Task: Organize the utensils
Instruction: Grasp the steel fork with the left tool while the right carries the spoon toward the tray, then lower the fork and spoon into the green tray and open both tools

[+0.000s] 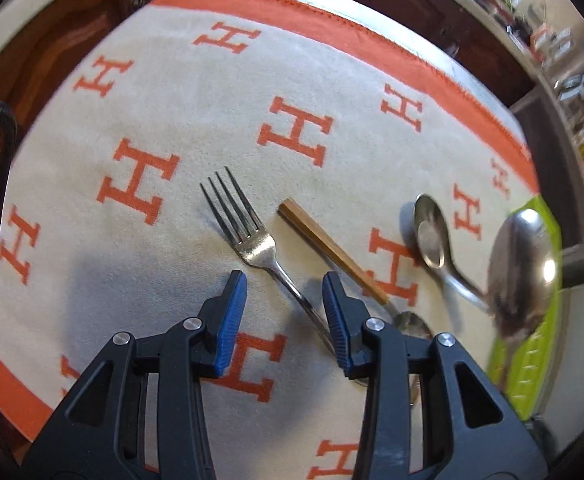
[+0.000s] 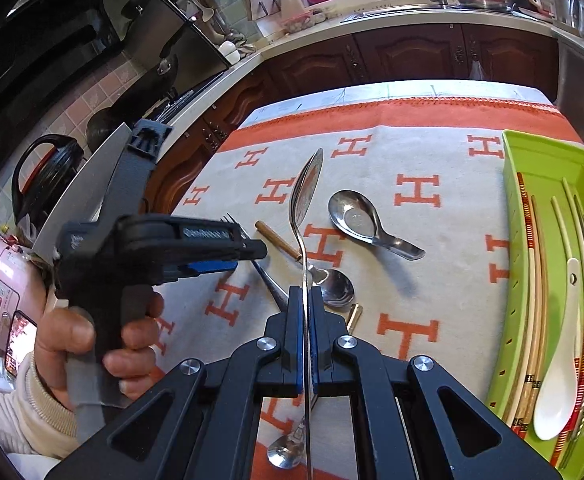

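A steel fork (image 1: 244, 226) lies on the white cloth with orange H marks (image 1: 180, 112). My left gripper (image 1: 286, 284) hovers open over the fork's neck, and the handle runs under its right finger. A wooden-handled spoon (image 1: 331, 254) and a short steel soup spoon (image 1: 431, 236) lie to the right. My right gripper (image 2: 303, 294) is shut on the handle of a long steel spoon (image 2: 307, 188), held edge-up above the cloth. A hand holds the left gripper (image 2: 248, 254) at the left of the right wrist view, hiding most of the fork (image 2: 232, 219).
A green slotted tray (image 2: 509, 200) at the cloth's right edge holds chopsticks and a white spoon (image 2: 559, 360). A small spoon (image 2: 284, 452) lies under my right gripper. A pink cooker (image 2: 0, 304), a black kettle (image 2: 48, 176) and dark cabinets (image 2: 411, 56) surround the table.
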